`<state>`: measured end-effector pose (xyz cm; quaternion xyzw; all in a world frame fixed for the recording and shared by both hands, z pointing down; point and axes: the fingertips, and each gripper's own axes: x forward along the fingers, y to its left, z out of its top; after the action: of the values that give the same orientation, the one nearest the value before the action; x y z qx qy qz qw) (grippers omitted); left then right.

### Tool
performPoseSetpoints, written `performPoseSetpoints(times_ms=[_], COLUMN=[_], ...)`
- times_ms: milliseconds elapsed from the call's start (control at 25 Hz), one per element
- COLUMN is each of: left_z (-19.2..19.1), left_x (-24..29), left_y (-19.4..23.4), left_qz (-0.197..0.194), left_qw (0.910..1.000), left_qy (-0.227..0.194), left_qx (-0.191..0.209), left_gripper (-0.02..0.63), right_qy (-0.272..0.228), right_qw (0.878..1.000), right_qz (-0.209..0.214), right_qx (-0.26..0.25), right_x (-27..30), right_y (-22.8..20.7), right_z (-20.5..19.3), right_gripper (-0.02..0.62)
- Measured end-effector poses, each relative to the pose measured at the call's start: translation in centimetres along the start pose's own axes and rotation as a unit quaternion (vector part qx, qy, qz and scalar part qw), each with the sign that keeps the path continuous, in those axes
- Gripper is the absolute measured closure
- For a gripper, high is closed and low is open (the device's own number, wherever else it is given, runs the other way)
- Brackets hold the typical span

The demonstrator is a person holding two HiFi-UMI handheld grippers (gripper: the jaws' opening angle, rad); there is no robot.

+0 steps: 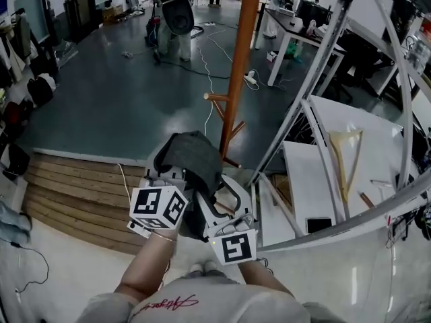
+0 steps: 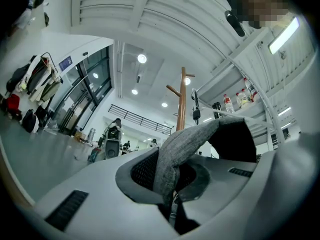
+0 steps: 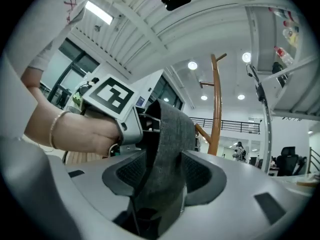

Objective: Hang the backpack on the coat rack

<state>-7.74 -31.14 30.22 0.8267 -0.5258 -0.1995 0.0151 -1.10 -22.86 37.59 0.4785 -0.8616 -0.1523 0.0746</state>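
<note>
Grey floor (image 1: 101, 99), rack (image 1: 239, 66) ahead; left hand-held gripper (image 2: 169, 178) clamps strap (image 2: 192, 136); right hand-held gripper (image 3: 162, 171) open around strap.

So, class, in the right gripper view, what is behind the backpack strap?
The left gripper, its marker cube and the holding hand; the backpack strap covers that gripper's jaw tips.

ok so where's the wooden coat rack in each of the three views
head view: the coat rack runs from top centre down to mid-frame, right of middle.
left gripper view: the coat rack stands upright at centre.
right gripper view: the coat rack is right of centre, slightly bowed.
shared landmark: the grey backpack sits just below or in front of the pole in every view.
</note>
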Motion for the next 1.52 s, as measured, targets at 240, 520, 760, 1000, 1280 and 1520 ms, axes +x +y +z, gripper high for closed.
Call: performPoseSetpoints(times_ms=[240,520,760,1000,1280,1520], left_z=[0.1,0.9,3.1,2.9,1.1,-1.5], left_x=[0.9,3.6,6.2,9.3,12.2,12.8], left_y=[0.6,1.1,1.5,2.6,2.6,3.1], left_qz=[0.011,-0.006,-0.024,-0.052,-0.080,-0.081], left_qw=[0.9998,0.9982,0.9910,0.9812,0.9704,0.9688], left_qy=[0.005,0.025,0.040,0.080,0.140,0.173], left_qx=[0.016,0.054,0.126,0.168,0.179,0.158], left_gripper=[0.571,0.571,0.571,0.571,0.571,0.571], right_qy=[-0.050,-0.078,-0.102,-0.105,-0.092,-0.074], right_qw=[0.997,0.994,0.990,0.990,0.992,0.994], right_qz=[-0.041,-0.051,-0.052,-0.056,-0.064,-0.070], right_qx=[-0.034,-0.064,-0.077,-0.072,-0.057,-0.037], right_x=[2.0,3.6,5.1,6.8,8.1,8.8], right_y=[-4.1,-8.4,-10.8,-12.1,-14.3,-14.5], right_z=[2.5,3.9,6.6,7.9,7.5,5.8], right_gripper=[0.391,0.539,0.552,0.554,0.554,0.554])
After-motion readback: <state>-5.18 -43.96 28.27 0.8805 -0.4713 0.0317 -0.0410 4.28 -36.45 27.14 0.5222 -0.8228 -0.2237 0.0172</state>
